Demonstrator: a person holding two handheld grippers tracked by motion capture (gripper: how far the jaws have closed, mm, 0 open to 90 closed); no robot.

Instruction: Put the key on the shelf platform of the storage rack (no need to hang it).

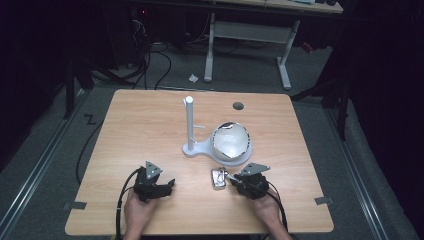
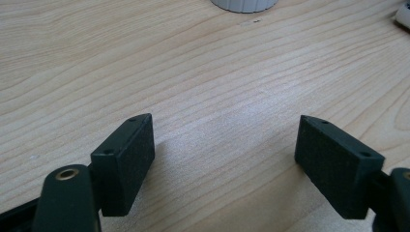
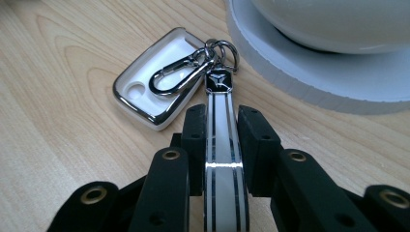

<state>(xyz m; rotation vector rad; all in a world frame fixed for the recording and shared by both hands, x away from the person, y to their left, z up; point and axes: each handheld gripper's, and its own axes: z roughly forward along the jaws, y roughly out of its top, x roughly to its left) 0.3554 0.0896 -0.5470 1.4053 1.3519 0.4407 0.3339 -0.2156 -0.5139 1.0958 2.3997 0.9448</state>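
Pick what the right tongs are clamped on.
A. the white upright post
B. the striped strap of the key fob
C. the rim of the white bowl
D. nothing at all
B: in the right gripper view the right tongs press both pads on the striped strap, which runs up to the rings, carabiner clip and white key fob lying on the table.

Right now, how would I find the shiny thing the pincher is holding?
Start at the wooden table and find the white stand with a bowl sitting on its base. Just in front of the base lies a key case, white with a silver rim. The right gripper is shut on the strap clipped to it, the only striped black-and-silver strip there.
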